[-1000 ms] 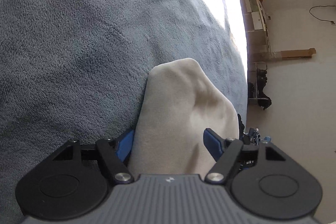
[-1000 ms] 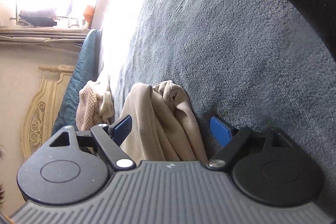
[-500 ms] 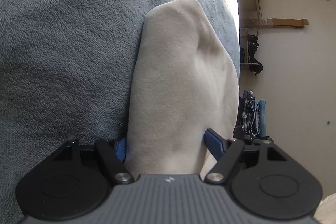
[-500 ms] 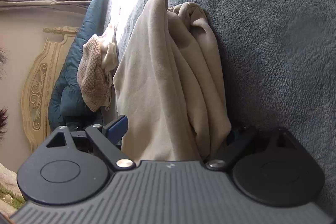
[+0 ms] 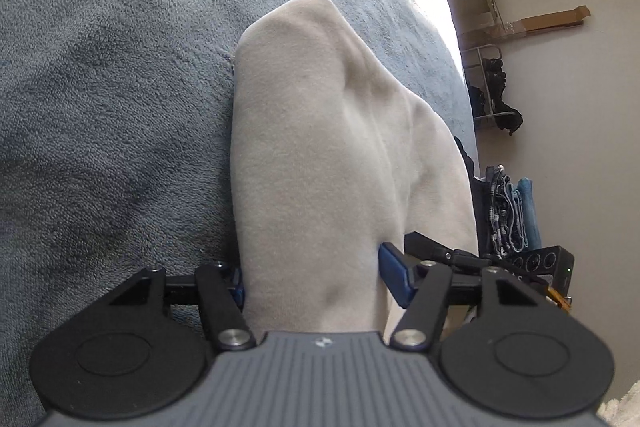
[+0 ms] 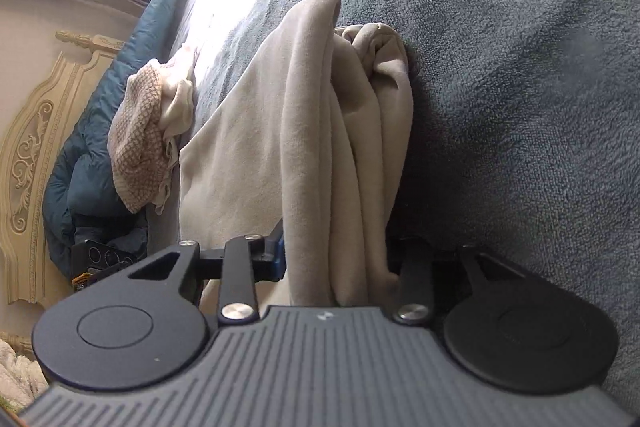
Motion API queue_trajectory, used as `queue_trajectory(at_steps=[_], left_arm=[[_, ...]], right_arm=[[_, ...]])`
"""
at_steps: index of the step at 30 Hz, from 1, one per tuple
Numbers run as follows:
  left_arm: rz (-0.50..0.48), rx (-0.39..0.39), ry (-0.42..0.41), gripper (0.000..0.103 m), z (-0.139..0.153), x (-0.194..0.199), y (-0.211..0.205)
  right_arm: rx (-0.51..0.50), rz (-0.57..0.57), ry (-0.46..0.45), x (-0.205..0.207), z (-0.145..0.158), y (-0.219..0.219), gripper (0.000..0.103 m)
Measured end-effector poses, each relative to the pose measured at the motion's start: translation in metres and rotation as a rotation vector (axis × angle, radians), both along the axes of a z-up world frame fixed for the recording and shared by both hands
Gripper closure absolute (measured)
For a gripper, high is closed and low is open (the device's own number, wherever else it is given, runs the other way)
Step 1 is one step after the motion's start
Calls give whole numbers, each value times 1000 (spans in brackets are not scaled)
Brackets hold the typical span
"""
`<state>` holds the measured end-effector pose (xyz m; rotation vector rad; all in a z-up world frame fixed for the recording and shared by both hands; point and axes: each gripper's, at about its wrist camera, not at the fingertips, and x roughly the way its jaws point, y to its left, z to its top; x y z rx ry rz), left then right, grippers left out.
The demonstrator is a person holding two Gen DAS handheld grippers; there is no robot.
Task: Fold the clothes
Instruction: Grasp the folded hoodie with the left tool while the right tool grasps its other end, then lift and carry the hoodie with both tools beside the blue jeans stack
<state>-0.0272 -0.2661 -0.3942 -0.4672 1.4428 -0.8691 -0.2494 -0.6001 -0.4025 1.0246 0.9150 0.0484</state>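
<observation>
A cream fleece garment [image 5: 320, 155] hangs over the grey-blue bed blanket [image 5: 112, 99]. My left gripper [image 5: 312, 279] is shut on one edge of it, with the blue pads pressed against the cloth on both sides. My right gripper [image 6: 336, 263] is shut on another bunched edge of the same garment [image 6: 320, 131], which drapes in folds down to the blanket [image 6: 520, 87]. The right gripper also shows past the cloth in the left wrist view [image 5: 520, 263].
A knitted beige garment [image 6: 140, 135] lies by a teal duvet [image 6: 100, 155] against the carved headboard [image 6: 32, 147]. Folded jeans and blue clothes [image 5: 512, 211] stand beyond the bed edge. A rack with dark items [image 5: 492, 91] stands by the wall.
Both grippers closed on the cream garment and lifted it, so more cloth now hangs in front of each camera than one second ago.
</observation>
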Motion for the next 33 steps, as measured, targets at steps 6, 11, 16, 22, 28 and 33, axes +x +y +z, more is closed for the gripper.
queue_trajectory(at_steps=[6, 11, 16, 22, 28, 33], left_arm=[[21, 56, -79, 48, 35, -28, -20], [36, 60, -94, 49, 70, -59, -50], [24, 23, -110, 48, 97, -83, -101], [-46, -84, -112, 48, 101, -100, -177], [-120, -143, -88, 48, 81, -128, -257], [-155, -138, -66, 48, 54, -133, -314]], right_arm=[[-158, 98, -62, -3, 36, 15, 79], [-171, 117, -112, -17, 65, 4, 80], [-179, 101, -145, -41, 100, -30, 80], [-258, 44, -141, -84, 138, -101, 80], [-394, 8, -94, -113, 149, -186, 80], [-490, 40, -36, -112, 140, -241, 80]])
